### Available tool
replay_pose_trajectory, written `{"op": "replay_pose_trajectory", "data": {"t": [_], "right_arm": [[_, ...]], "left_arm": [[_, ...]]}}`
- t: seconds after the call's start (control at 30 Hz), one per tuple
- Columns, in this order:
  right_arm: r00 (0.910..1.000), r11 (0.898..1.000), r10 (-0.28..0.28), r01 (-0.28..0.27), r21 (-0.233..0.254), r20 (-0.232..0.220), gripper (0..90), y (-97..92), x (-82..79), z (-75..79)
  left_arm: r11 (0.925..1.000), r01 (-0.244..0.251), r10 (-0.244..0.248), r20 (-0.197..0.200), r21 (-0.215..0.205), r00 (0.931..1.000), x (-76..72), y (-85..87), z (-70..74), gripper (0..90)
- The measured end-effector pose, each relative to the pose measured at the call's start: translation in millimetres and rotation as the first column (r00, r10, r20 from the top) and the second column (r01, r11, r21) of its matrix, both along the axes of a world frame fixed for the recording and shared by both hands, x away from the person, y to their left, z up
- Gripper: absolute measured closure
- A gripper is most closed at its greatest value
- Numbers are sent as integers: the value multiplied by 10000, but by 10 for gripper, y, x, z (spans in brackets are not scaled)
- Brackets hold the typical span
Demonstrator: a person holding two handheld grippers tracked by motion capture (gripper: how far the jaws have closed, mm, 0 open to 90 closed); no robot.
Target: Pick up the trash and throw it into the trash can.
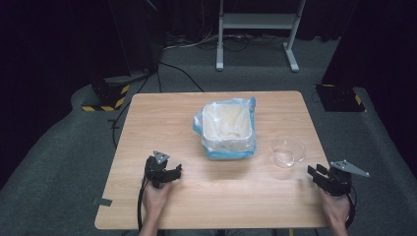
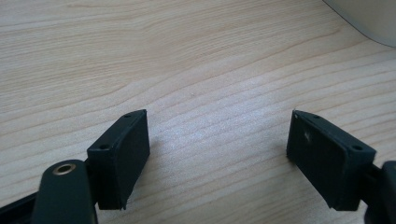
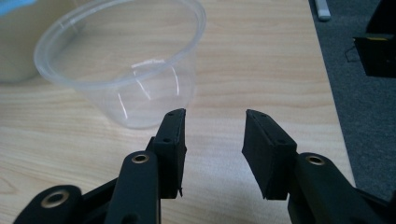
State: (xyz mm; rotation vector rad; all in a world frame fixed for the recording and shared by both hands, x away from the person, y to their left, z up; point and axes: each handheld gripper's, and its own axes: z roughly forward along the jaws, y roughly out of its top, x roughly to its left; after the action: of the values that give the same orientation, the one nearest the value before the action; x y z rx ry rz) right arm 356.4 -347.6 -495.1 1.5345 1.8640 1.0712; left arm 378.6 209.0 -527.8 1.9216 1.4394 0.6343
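Nothing started yet imo: your left gripper (image 1: 173, 172) & right gripper (image 1: 314, 173) both gape empty, clear cup (image 1: 287, 151) untouched beside lined bin (image 1: 228, 129).

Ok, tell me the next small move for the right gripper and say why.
Probably ease the right gripper forward and toward the clear round plastic cup, setting its open jaws astride the near rim. The cup stands upright and empty just ahead, between that gripper and the white square bin lined with a blue-edged bag, and nothing is held yet.
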Motion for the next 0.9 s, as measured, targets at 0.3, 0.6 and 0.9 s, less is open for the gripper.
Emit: {"op": "replay_pose_trajectory", "data": {"t": [0.3, 0.6, 0.9], "right_arm": [[9995, 9997, 175, -181, 187, 276, 591, 25, 148, 239], [9992, 9995, 320, -320, -18, 251, 592, 126, 354, 362], [9998, 9998, 184, -184, -98, -40, 601, 157, 525, 358]], "left_arm": [[10000, 11, -11, -8, 10, 10000, 0, 1, 0, 212], [10000, 1, -1, -2, -2, 10000, 0, 1, 0, 212], [10000, -4, 4, -5, -7, 10000, 0, 0, 0, 212]]}}
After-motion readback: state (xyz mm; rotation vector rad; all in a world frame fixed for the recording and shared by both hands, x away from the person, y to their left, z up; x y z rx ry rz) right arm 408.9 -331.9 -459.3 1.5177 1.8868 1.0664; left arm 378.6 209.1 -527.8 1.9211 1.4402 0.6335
